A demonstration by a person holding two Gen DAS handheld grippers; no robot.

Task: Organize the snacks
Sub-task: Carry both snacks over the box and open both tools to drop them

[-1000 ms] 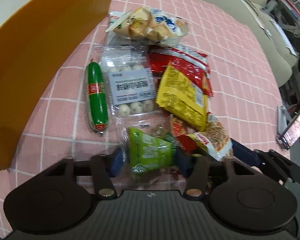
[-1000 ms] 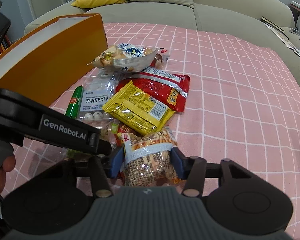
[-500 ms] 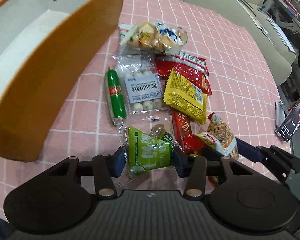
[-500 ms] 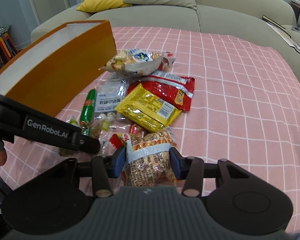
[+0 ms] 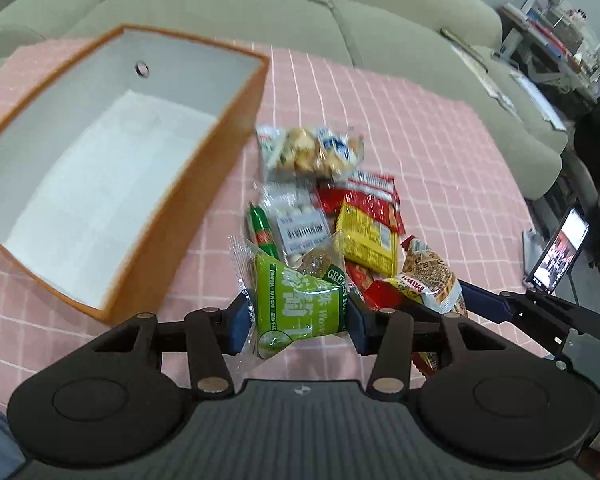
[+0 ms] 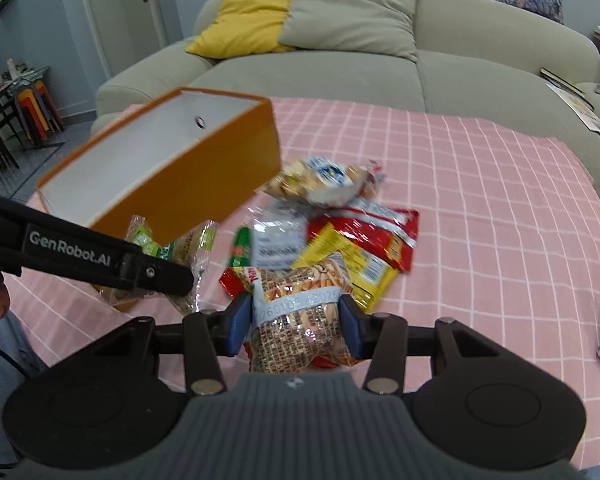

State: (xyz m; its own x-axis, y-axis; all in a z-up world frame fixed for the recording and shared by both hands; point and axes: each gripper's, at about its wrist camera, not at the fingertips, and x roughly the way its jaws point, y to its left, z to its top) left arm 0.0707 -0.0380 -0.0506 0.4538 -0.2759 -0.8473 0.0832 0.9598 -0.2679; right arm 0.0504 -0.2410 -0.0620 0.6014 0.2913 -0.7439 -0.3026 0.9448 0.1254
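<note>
Green wafer pack (image 5: 300,300) sits clamped between left tongs (image 5: 298,316), off the pink checked worktop (image 5: 440,152), just right of the orange box (image 5: 204,184). Right tongs (image 6: 294,322) clamped on a brown snack bag (image 6: 296,320), over the pile: yellow pack (image 6: 360,264), red pack (image 6: 380,232), green sausage (image 6: 242,246).

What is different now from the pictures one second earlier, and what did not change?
Both grippers rose from the pile, each carrying its packet: the left gripper the green packet, the right gripper the brown patterned snack bag. No grip changed. The orange box and the other snacks on the pink cloth stayed put.
</note>
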